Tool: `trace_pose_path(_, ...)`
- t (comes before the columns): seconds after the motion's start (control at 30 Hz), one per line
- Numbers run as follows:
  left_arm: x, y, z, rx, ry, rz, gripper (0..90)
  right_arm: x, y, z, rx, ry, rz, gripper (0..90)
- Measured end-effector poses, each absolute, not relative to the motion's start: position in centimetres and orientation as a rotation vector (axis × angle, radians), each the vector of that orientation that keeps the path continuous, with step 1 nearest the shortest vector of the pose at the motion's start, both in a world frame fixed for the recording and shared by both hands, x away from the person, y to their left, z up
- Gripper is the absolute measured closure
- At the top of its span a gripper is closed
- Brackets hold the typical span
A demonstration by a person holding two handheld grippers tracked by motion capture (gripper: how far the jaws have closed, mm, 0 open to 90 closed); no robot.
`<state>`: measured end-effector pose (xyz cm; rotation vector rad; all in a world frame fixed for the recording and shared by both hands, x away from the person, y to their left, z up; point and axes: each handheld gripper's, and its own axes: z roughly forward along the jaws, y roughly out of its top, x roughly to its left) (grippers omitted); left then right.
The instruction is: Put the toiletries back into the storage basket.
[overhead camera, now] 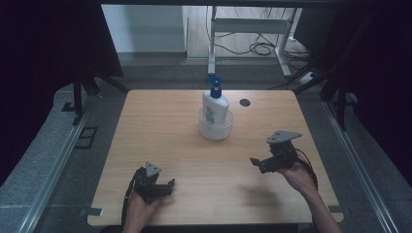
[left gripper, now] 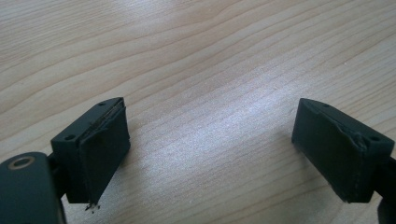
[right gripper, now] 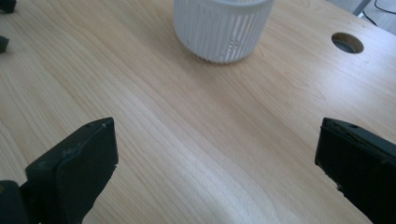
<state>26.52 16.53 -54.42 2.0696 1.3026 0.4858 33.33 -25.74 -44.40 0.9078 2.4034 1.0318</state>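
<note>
On the pale wooden surface [overhead camera: 160,126], a white pump bottle with a blue nozzle [overhead camera: 214,104] stands upright in a ribbed white plastic cup [overhead camera: 215,127], ahead-left of the nearer right hand-held gripper [overhead camera: 256,163]. Both it and the left hand-held gripper [overhead camera: 168,185] gape empty.

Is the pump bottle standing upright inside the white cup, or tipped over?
Upright. The pump bottle stands in the white ribbed cup with its blue pump head on top, seen in the high view. Neither gripper touches it.
</note>
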Motion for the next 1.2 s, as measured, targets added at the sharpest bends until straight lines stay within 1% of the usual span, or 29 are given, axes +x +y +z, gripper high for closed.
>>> trace_pose_path(0.6, 26.5, 16.5, -54.4, 2.065, 1.310, 0.485, 10.9, 30.6, -28.8, -48.8, 1.051, 2.354, 1.040, 0.0)
trace_pose_path(1.2, 26.5, 16.4, -54.4, 2.060, 1.313, 0.487, 10.9, 29.6, -29.4, -54.3, 1.117, 2.396, 0.976, 0.0)
